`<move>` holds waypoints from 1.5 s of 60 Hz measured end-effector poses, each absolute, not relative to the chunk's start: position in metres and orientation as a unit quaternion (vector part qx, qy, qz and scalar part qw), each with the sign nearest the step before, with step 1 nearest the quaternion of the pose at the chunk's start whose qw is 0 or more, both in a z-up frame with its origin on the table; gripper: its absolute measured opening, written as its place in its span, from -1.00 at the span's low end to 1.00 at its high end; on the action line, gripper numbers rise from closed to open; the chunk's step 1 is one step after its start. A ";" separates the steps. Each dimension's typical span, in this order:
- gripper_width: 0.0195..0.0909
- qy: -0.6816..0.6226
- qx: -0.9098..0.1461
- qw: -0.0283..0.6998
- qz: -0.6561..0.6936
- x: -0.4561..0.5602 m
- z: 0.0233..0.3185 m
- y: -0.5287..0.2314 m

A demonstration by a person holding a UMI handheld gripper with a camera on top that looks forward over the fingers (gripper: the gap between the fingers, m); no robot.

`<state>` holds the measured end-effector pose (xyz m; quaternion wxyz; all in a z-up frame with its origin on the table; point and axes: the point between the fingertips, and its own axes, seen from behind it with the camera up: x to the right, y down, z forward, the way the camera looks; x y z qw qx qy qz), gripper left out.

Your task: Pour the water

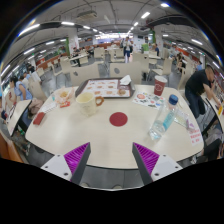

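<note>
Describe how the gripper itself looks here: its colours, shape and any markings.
The gripper has two dark grey, flat jaws that widen toward the camera. Each carries a magenta pad on its inner face, with a fine ribbed texture. No cables, labels or other markings show, and no hand or sleeve of the person holding it is in view.

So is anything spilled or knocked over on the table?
Nothing stands out. The water bottle stands upright, the cup beside it too, and the red coaster lies flat. No puddles show on the table. The tongs are open, holding nothing.
</note>
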<state>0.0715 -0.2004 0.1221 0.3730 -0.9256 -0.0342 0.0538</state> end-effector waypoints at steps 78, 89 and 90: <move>-0.35 0.027 -0.854 0.509 -0.104 0.260 0.088 -0.020; -0.36 -0.071 -0.816 0.514 -0.254 0.229 0.166 0.019; -0.36 -0.083 -0.810 0.513 -0.272 0.225 0.173 0.023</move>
